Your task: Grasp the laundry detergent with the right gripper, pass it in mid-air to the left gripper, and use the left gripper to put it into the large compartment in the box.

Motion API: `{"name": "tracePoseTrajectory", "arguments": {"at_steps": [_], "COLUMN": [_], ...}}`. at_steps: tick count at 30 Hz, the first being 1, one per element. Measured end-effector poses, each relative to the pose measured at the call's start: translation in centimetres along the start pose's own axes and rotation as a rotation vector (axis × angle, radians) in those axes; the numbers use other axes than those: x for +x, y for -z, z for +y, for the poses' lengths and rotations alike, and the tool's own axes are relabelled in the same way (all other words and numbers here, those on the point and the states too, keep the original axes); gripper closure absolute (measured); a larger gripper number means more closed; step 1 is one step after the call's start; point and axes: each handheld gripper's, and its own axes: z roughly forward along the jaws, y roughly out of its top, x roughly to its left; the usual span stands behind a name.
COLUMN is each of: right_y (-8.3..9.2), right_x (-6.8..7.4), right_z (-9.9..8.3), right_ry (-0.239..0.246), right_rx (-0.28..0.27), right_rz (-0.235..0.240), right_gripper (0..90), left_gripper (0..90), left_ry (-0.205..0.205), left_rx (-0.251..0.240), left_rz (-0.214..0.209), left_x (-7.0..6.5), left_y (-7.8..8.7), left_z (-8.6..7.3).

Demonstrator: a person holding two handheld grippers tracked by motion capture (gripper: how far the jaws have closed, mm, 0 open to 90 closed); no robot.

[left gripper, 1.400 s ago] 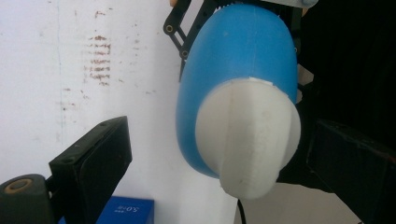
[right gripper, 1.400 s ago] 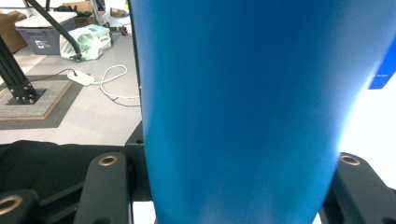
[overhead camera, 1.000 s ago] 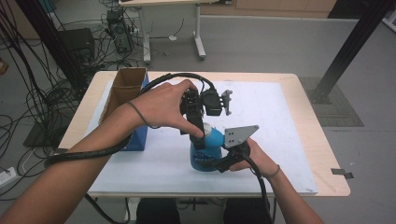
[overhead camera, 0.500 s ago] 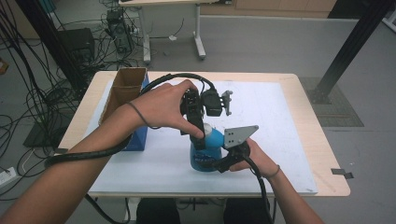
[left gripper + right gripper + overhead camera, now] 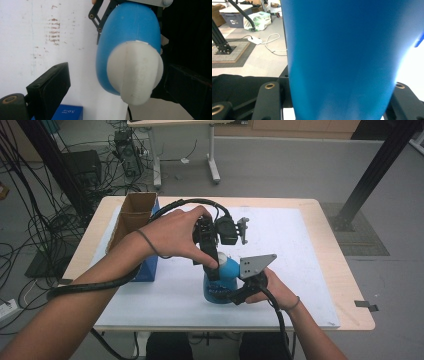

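Right tongs: jaws clamped on the lower body of the upright blue bottle, one on either side. Left tongs: above, jaws spread wide about the bottle's white cap, one jaw clear of it, the other's contact not discernible. Bottle stands on the table; cardboard box well beyond the left tongs.
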Motion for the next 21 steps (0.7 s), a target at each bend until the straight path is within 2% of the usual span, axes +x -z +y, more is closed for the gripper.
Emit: {"name": "tracePoseTrajectory", "arguments": {"at_steps": [14,21], "right_y": [0.1,0.0], "right_x": [0.0,0.0], "right_z": [0.4,0.5], "right_ry": [0.013,0.016], "right_rx": [0.002,0.004], "right_rz": [0.001,0.003], "right_gripper": [42.1,42.1], "left_gripper": [7.5,7.8], "left_ry": [-0.011,-0.024], "left_rx": [0.013,0.035], "left_rz": [-0.01,-0.014], "left_x": [-0.1,-0.4], "left_y": [-0.7,-1.3], "left_z": [0.5,1.2]}}
